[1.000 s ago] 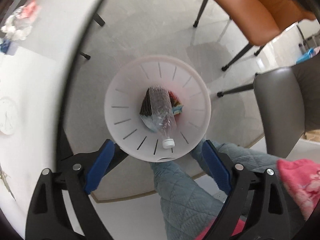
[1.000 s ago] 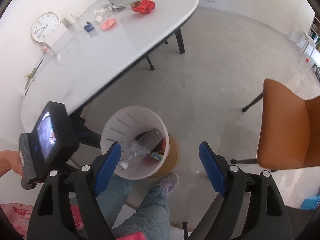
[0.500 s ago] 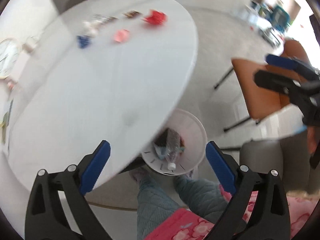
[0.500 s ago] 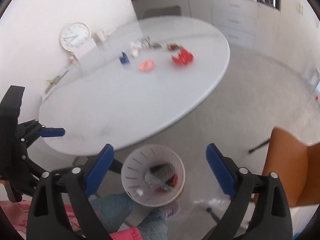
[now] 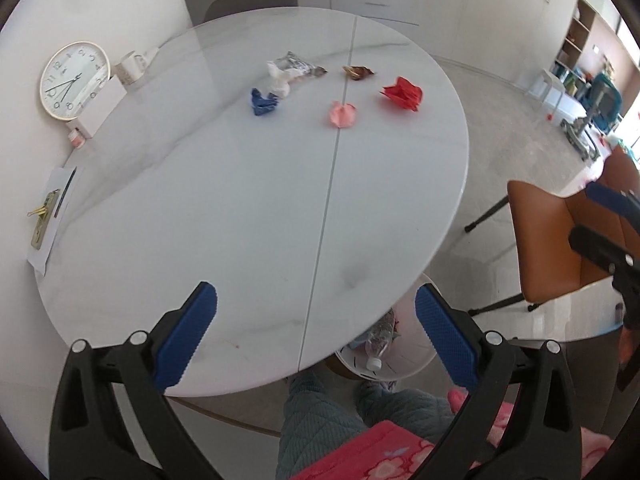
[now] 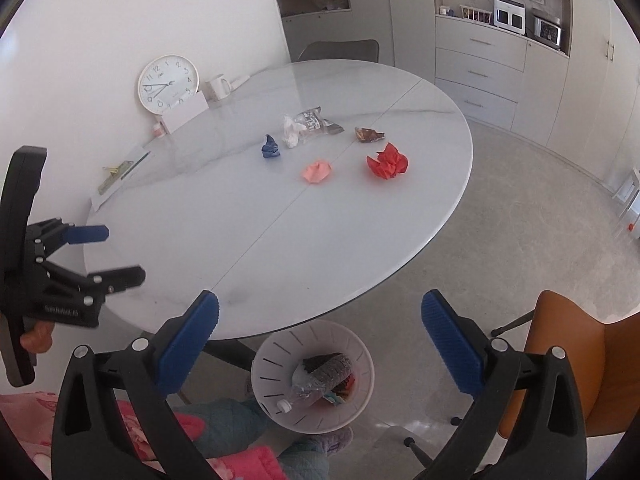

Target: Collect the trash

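Note:
Crumpled trash lies on the far half of the white oval table (image 5: 240, 208): a red paper (image 6: 387, 161), a pink one (image 6: 317, 171), a blue one (image 6: 271, 148), a white tissue (image 6: 292, 132), a silver wrapper (image 6: 316, 120) and a brown wrapper (image 6: 369, 134). The white slotted bin (image 6: 276, 360) stands on the floor at the table's near edge, with a plastic bottle (image 6: 320, 376) and wrappers inside. My left gripper (image 5: 314, 292) hangs above the table's near part, jaws opening, nothing between them. Over the bin, my right gripper (image 6: 320, 298) is also opening and empty.
A wall clock (image 6: 168, 84), a mug (image 6: 218, 87) and a white box (image 5: 98, 106) stand at the table's far left, and papers with clips (image 5: 48, 212) lie at its left edge. An orange chair (image 6: 580, 360) is on the right. The person's quilted legs (image 5: 320, 412) are below.
Both grippers rose from just over the bin to above the table edge, and their jaws widened. The bottle stays in the bin. The table's trash came into view.

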